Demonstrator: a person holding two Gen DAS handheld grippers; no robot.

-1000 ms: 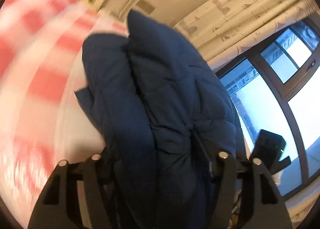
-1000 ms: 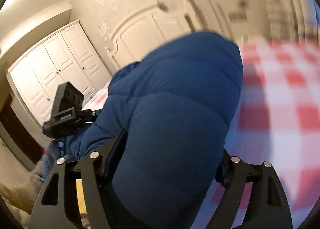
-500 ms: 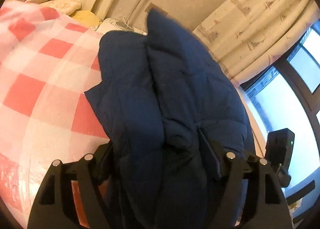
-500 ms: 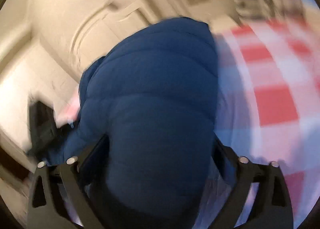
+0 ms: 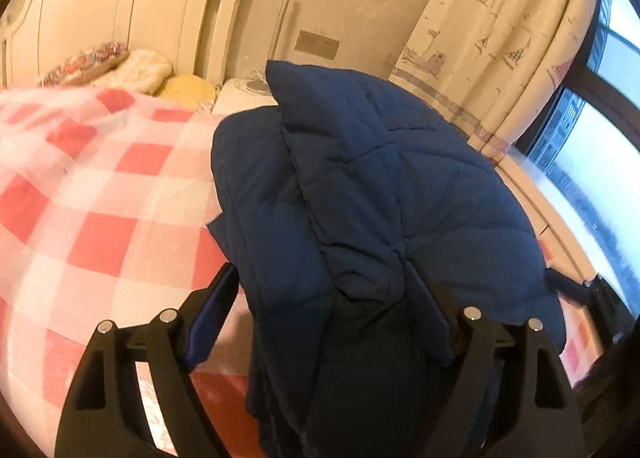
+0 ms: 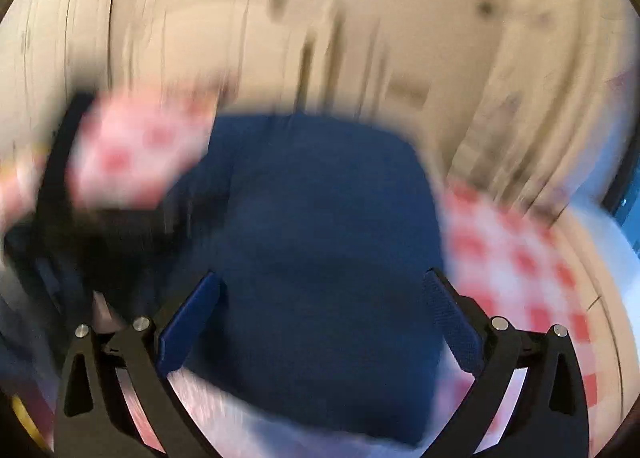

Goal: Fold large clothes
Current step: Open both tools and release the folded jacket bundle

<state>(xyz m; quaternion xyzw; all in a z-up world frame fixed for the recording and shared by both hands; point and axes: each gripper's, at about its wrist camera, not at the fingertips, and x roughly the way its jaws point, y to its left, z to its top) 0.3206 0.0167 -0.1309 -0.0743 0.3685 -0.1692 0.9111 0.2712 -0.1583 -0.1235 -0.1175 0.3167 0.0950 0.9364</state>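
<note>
Left wrist view: my left gripper (image 5: 332,322) has just been opening. The left pad (image 5: 212,318) stands clear of the cloth with checked bedspread (image 5: 100,197) showing in the gap. The right finger is buried under a fold, so I cannot tell whether that pad still presses. The navy quilted jacket (image 5: 380,185) lies between the jaws and runs straight ahead, away from me, its long axis along my pointing line towards the headboard (image 5: 100,9) and curtain (image 5: 500,37). It is bunched in thick layers and rests on the bed.

Right wrist view: heavily blurred. My right gripper (image 6: 320,322) has also just been opening; both blue pads (image 6: 188,322) stand wide. The jacket (image 6: 320,217) fills the space between them and extends ahead, bedspread (image 6: 520,258) on either side. I cannot tell contact on the right-hand pad through the blur.

Judgement: both grippers sit at the jacket's near end, neither clearly nearer. The release looks nearly done. The next move turns on backing straight out along that axis without dragging the fold open.
</note>
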